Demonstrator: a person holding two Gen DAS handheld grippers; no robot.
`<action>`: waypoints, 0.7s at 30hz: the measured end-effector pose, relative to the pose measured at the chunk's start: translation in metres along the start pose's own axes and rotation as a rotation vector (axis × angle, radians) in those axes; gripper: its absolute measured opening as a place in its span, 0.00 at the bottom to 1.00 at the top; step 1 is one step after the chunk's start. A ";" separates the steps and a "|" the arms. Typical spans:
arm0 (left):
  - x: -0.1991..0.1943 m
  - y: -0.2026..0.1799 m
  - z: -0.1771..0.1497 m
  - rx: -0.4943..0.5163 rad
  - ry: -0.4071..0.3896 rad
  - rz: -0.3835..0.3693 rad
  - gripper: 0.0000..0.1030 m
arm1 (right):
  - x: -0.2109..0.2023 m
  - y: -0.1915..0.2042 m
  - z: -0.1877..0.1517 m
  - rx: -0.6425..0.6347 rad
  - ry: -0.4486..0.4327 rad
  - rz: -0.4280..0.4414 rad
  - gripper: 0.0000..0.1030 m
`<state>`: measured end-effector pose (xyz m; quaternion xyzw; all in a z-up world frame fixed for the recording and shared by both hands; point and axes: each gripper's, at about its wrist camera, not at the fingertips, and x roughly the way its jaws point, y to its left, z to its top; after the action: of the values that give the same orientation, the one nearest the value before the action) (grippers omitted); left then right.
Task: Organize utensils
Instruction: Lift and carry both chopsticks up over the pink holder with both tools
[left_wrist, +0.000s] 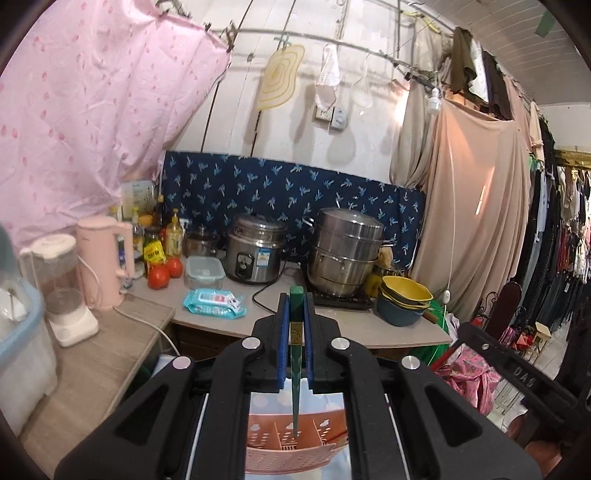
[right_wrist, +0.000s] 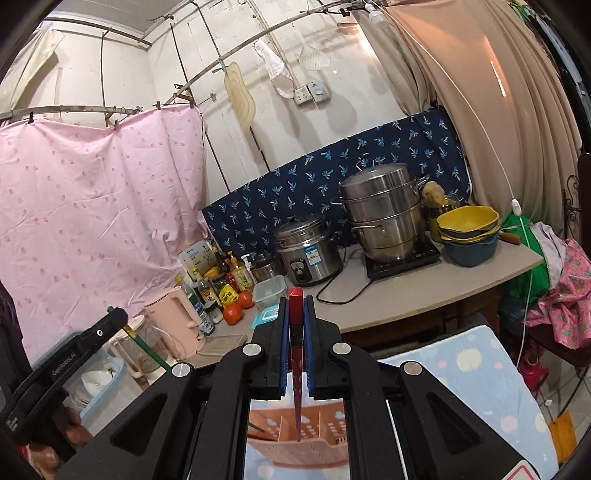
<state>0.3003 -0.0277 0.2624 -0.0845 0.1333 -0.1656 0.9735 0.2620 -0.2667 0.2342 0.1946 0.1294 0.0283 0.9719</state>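
Observation:
My left gripper is shut on a green chopstick held upright. Its thin tip reaches down into the middle slot of a pink perforated utensil holder below. My right gripper is shut on a red chopstick, also upright, with its tip just inside the same pink holder. The left gripper with its green chopstick shows at the left of the right wrist view. The right gripper's body shows at the right of the left wrist view.
The holder rests on a pale blue patterned cloth. The counter behind carries a rice cooker, a steel steamer pot, stacked bowls, tomatoes, bottles, a pink kettle and a blender.

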 end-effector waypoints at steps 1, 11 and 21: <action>0.006 0.002 -0.002 -0.004 0.011 0.000 0.07 | 0.007 0.000 -0.001 0.002 0.006 -0.001 0.07; 0.058 0.023 -0.051 -0.035 0.148 0.046 0.07 | 0.073 -0.014 -0.045 0.023 0.138 -0.030 0.07; 0.070 0.030 -0.068 -0.041 0.201 0.062 0.08 | 0.096 -0.018 -0.070 -0.004 0.215 -0.063 0.07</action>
<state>0.3540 -0.0322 0.1755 -0.0832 0.2360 -0.1401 0.9580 0.3367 -0.2470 0.1416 0.1845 0.2389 0.0187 0.9532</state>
